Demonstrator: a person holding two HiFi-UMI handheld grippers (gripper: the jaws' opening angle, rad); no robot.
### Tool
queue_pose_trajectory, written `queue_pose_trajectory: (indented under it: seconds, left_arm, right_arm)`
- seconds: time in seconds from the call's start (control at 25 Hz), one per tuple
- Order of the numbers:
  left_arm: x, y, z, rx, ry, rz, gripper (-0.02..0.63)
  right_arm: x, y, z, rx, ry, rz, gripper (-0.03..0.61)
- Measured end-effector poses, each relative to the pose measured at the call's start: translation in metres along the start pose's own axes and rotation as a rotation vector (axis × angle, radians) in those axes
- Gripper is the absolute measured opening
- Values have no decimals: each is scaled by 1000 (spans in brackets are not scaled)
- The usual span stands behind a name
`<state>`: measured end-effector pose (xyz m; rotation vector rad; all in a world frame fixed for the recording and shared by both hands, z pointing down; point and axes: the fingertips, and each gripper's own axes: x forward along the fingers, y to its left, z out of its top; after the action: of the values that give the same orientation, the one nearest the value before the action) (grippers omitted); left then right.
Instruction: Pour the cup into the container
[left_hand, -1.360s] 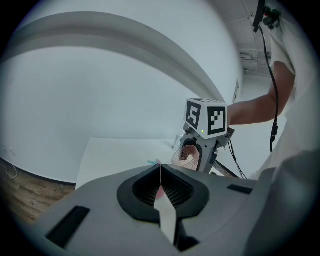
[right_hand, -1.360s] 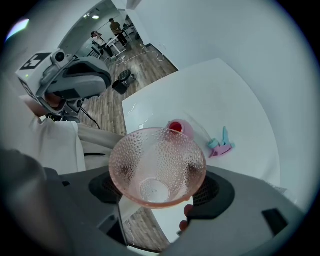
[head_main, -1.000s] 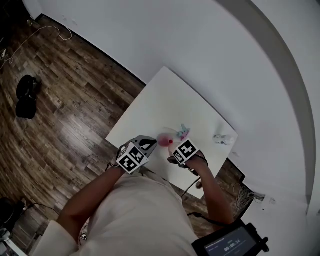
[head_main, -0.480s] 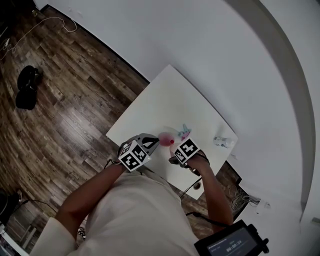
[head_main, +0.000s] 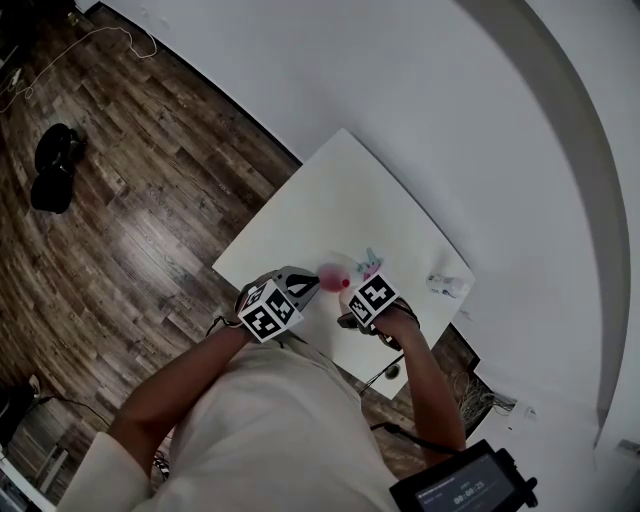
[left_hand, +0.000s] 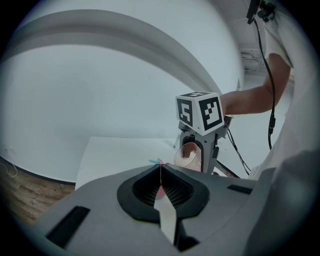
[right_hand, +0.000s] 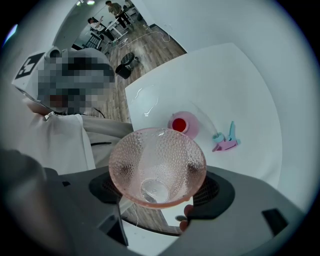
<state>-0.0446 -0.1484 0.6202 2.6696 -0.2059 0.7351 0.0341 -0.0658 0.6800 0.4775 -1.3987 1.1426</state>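
The right gripper (right_hand: 159, 187) was clamped on a pink dimpled glass cup (right_hand: 157, 160), which was tipped with its mouth toward the camera and held clear of the white surface (right_hand: 235, 85). Just beyond, a pink container (right_hand: 182, 124) with red contents stood on the surface, with a small pink-and-teal object (right_hand: 226, 140) near it. The left gripper (left_hand: 160, 167) hovered alongside, its jaws together and holding nothing.

Dimpled pink cup (right_hand: 157, 167) tilted, seemingly empty; pink container (right_hand: 182, 124) holds red
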Motion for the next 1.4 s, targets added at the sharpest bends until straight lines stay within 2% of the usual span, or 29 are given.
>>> queue_pose_trajectory:
  seconds: [1.4]
  left_arm:
    - [-2, 3, -7, -21, -22, -8, 12]
  right_arm:
    - [-3, 0, -3, 15, 91, 18, 380]
